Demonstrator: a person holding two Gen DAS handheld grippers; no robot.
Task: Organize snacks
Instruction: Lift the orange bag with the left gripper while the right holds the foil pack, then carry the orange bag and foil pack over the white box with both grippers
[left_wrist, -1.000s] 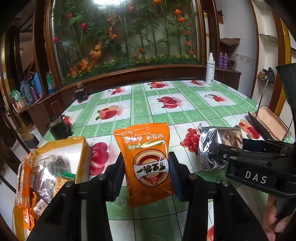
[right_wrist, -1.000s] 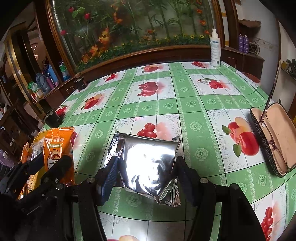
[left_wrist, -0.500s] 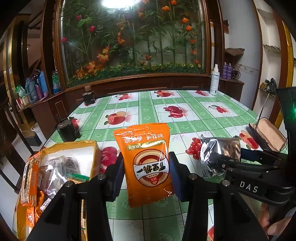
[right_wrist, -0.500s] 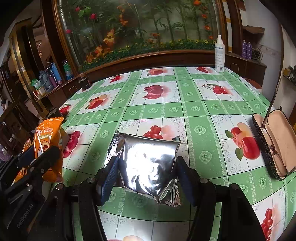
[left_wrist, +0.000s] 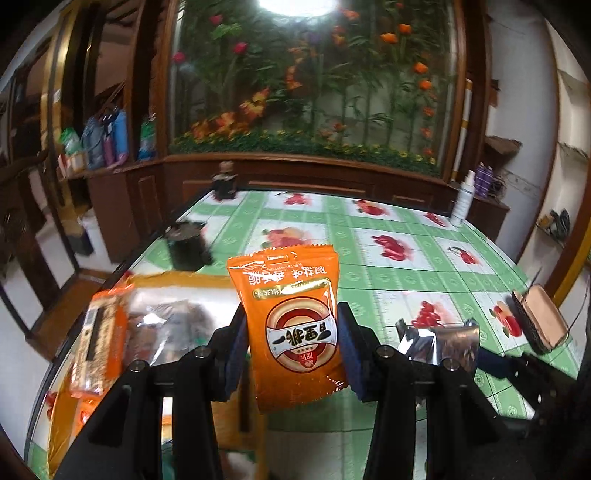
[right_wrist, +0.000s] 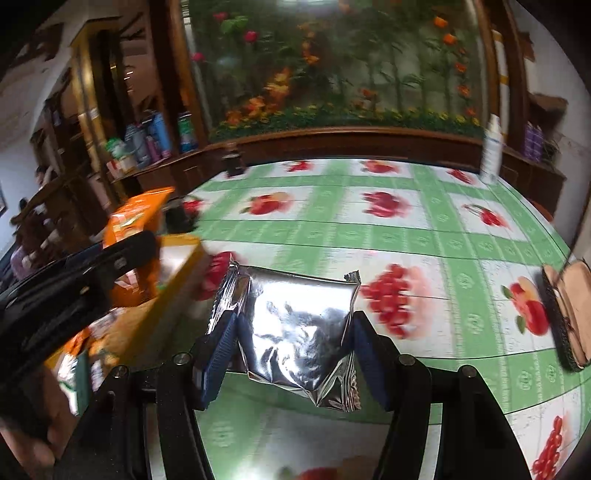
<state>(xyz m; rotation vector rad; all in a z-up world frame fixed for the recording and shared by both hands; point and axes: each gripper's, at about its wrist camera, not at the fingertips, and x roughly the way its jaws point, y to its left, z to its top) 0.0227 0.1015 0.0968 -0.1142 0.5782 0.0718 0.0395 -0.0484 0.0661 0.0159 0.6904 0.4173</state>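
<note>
An orange snack packet (left_wrist: 295, 328) is gripped upright in the left tool (left_wrist: 291, 350), raised above the table (left_wrist: 402, 273) beside an open yellow box (left_wrist: 192, 280) of snacks. A silver foil packet (right_wrist: 295, 328) is clamped in the right tool (right_wrist: 291, 354), above the checked tablecloth.

The snack packet (left_wrist: 295, 328) sits between the pads of the left gripper (left_wrist: 291, 354), above the table (left_wrist: 406, 258), with the box (left_wrist: 177, 280) of snacks below and to its left at the table's left edge. The foil pouch (right_wrist: 295, 332) sits between the pads of the right gripper (right_wrist: 291, 365), to the right of the box. An open glasses case (right_wrist: 565, 317) lies at the table's right edge; a spray bottle (right_wrist: 491, 147) stands at the far right, a dark jar (left_wrist: 186, 243) beyond the box.
</note>
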